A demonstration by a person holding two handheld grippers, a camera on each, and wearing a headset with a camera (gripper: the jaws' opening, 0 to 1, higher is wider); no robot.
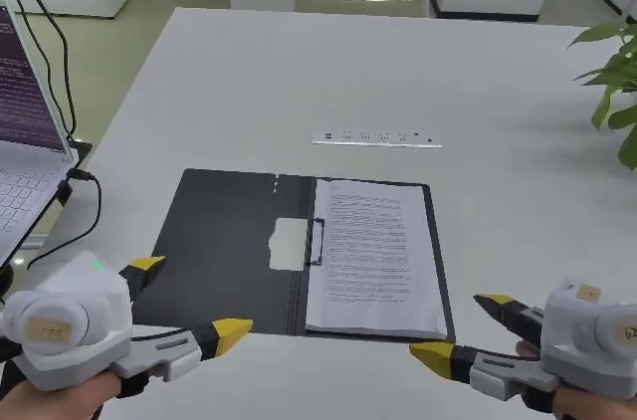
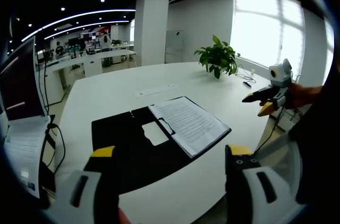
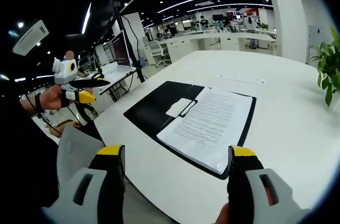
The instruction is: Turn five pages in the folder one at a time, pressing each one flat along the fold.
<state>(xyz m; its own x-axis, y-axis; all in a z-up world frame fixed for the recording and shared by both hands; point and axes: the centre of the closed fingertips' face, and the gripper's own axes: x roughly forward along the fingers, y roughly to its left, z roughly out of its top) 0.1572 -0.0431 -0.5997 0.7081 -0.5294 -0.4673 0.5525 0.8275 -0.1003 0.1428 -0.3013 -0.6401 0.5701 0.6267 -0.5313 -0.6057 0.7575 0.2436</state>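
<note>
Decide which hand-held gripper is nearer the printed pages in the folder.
Right. The right hand-held gripper hangs just off the near right corner of the printed pages; the left hand-held gripper is by the near left edge of the black cover, farther away.

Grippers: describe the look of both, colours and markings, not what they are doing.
The left gripper and the right gripper match: rounded white-grey bodies, dark jaws capped with yellow tips, grey plates along the jaws. Each body bears a small tan label, its print too blurred to read. The left one shows a small green light on top.
</note>
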